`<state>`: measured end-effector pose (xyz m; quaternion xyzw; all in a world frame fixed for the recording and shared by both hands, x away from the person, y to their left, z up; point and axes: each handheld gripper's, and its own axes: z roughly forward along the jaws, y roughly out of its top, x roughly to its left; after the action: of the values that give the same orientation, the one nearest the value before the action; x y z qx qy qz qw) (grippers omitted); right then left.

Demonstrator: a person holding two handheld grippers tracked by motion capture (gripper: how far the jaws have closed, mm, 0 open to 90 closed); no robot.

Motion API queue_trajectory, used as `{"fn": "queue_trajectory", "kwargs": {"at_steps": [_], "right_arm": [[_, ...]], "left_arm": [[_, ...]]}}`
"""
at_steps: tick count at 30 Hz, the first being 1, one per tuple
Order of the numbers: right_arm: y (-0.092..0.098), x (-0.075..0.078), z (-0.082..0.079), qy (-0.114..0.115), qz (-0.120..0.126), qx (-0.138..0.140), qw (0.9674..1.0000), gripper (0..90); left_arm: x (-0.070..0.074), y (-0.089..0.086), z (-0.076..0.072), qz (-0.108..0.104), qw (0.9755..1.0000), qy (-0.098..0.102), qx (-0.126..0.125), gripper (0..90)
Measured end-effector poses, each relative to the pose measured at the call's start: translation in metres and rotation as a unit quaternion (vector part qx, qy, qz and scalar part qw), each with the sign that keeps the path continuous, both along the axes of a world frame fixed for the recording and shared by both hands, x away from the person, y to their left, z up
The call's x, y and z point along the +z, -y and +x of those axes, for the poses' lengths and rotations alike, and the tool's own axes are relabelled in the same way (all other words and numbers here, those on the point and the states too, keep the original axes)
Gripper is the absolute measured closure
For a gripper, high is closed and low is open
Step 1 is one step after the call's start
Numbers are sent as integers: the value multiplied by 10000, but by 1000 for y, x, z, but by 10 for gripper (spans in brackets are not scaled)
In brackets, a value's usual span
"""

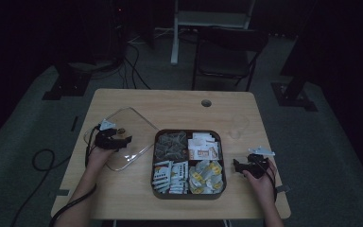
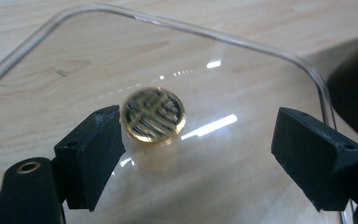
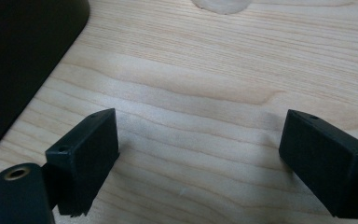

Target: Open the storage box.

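Note:
A clear lid [image 1: 137, 124] lies flat on the wooden table, left of a dark four-part tray [image 1: 189, 195] of sachets and tea bags. In the left gripper view the lid [image 2: 242, 158] carries a round gold knob [image 2: 154, 115] at its middle. My left gripper [image 2: 203, 123] stands open over the lid, with the knob close against its left jaw and a wide gap to the right jaw. From above, the left gripper [image 1: 123, 138] sits over the lid's near part. My right gripper [image 1: 238, 166] rests right of the tray, open over bare wood [image 3: 204, 128].
The tray's dark wall [image 3: 18, 56] lies left of the right gripper. A clear round thing [image 1: 236, 126] stands on the table beyond the tray's right corner. A cable hole [image 1: 206, 102] is near the far edge. A chair [image 1: 227, 52] stands behind the table.

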<state>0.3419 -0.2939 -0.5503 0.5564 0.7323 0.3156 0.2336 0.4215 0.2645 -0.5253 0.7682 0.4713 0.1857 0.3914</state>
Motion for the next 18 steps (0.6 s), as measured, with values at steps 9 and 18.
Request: {"fn": "queue_trajectory", "kwargs": {"at_steps": [9,18], "right_arm": [[0,0,0,0,0,0,10000,113],[0,0,0,0,0,0,10000,113]], "left_arm": [[0,-3,-14,-147,9993,59,-348,4],[-7,3,-33,-147,9966,32,-813,4]]}}
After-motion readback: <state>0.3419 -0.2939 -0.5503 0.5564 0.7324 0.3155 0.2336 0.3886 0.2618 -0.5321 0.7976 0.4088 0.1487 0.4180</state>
